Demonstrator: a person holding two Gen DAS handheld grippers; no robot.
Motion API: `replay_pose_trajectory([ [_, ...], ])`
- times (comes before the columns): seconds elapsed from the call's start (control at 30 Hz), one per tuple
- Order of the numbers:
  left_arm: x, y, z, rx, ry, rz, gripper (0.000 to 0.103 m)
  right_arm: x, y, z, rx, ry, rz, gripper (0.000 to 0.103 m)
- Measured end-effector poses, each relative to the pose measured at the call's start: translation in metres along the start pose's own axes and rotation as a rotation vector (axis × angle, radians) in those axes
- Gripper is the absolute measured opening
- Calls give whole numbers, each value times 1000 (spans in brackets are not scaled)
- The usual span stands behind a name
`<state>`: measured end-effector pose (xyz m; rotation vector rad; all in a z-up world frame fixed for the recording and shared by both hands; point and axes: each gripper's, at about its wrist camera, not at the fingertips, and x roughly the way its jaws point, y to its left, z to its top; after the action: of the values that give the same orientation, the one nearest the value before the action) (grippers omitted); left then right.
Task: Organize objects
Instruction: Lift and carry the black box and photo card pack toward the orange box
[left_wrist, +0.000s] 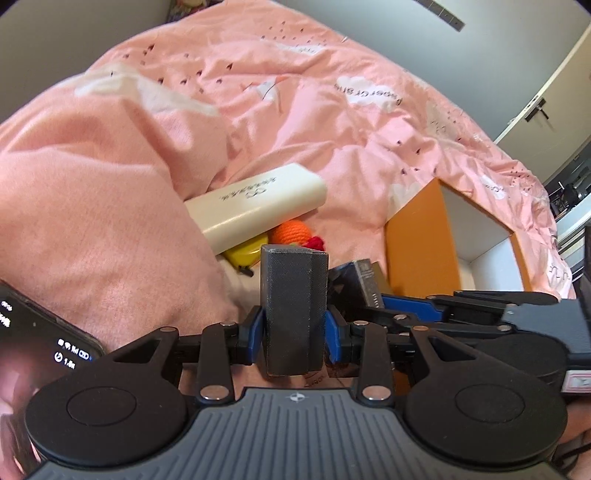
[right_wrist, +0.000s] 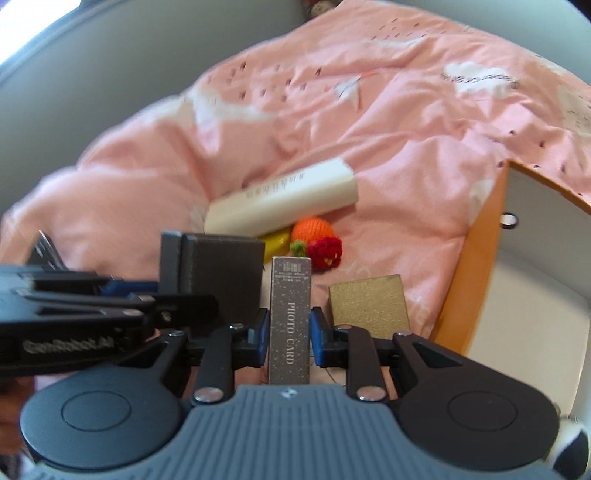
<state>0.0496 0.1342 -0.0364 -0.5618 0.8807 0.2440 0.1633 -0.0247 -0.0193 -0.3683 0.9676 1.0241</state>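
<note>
My left gripper (left_wrist: 294, 328) is shut on a dark grey textured box (left_wrist: 293, 295), held upright above the pink bed. That same box (right_wrist: 218, 273) shows at the left of the right wrist view. My right gripper (right_wrist: 289, 334) is shut on a slim silver box (right_wrist: 290, 314) printed "PHOTO CARD", its blue pads (right_wrist: 261, 332) pressing both narrow sides. In the left wrist view this silver box (left_wrist: 364, 280) sits just right of the grey one. An open orange box (right_wrist: 476, 258) with a white inside lies to the right.
On the pink duvet (left_wrist: 295, 110) lie a long cream box (left_wrist: 258, 206), an orange knitted ball (right_wrist: 310, 229), a red knitted piece (right_wrist: 325, 251), a yellow item (left_wrist: 243, 254) and a gold box (right_wrist: 369, 306). A phone (left_wrist: 33, 332) shows at the left edge.
</note>
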Motion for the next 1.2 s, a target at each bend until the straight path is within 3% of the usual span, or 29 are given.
replay_pose_trajectory([
  [0.37, -39, -38, 7, 67, -116, -81, 39, -85, -11, -2, 105, -226, -55, 24],
  [0.6, -52, -77, 17, 180, -157, -151, 39, -123, -40, -14, 189, -306, -139, 24],
  [0.77, -49, -116, 25, 352, -154, -175, 39, -136, -73, -25, 272, -312, -191, 24],
  [0.97, -13, -160, 25, 587, -75, -180, 39, -134, -112, -40, 370, -283, -225, 24],
  [1.2, 36, -211, 17, 921, -22, -163, 37, -126, -158, -53, 492, -287, -186, 24],
])
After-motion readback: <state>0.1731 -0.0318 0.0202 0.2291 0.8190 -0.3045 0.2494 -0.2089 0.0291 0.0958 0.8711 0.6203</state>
